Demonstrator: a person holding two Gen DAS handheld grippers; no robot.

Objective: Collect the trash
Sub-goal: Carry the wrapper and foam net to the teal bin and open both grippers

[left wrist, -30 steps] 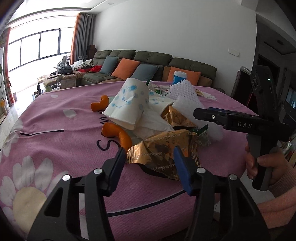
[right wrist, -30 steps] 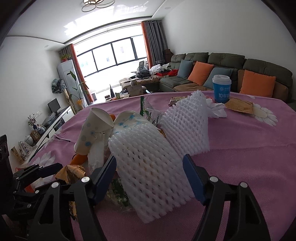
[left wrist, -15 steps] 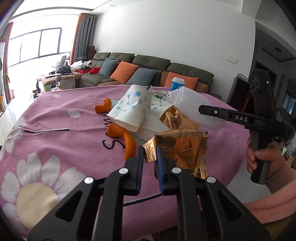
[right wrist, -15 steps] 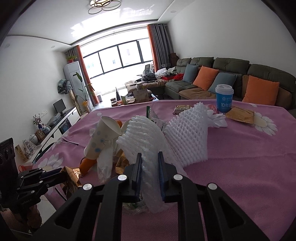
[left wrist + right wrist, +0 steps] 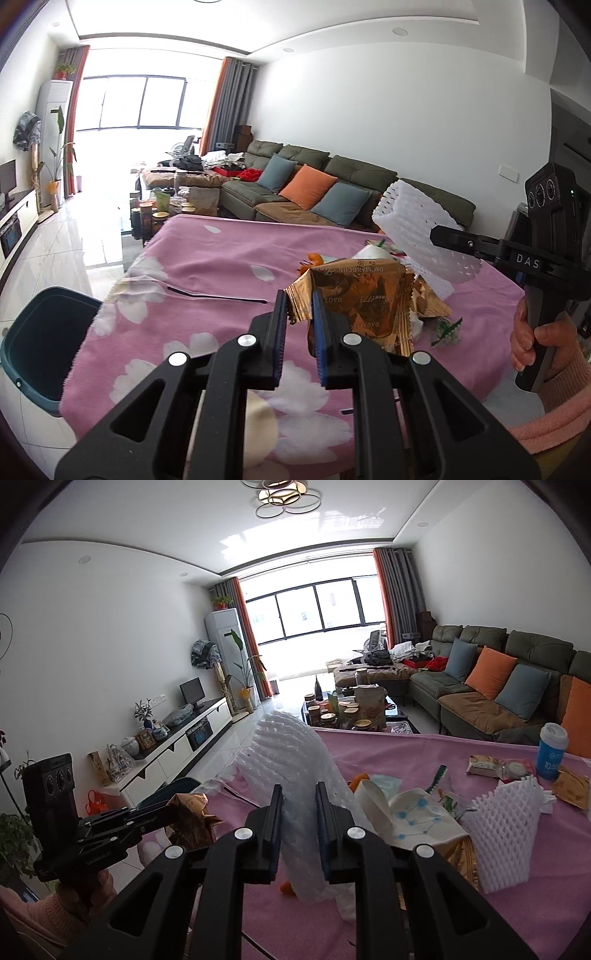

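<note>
Carry step: left gripper is clamped on the gold wrapper, right gripper on the foam net, both lifted off the pink table. More trash lies there. Next move likely calls for swinging both to the bin beside the table edge, then releasing.

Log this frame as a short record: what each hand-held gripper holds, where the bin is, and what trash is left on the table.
left hand-held gripper: shut on gold foil wrapper, lifted off the table
right hand-held gripper: shut on white foam net sleeve, raised
bin: dark teal, on the floor by the table's edge
table: pink floral cloth
trash left: paper cup, second foam net, orange peel, blue cup
</note>
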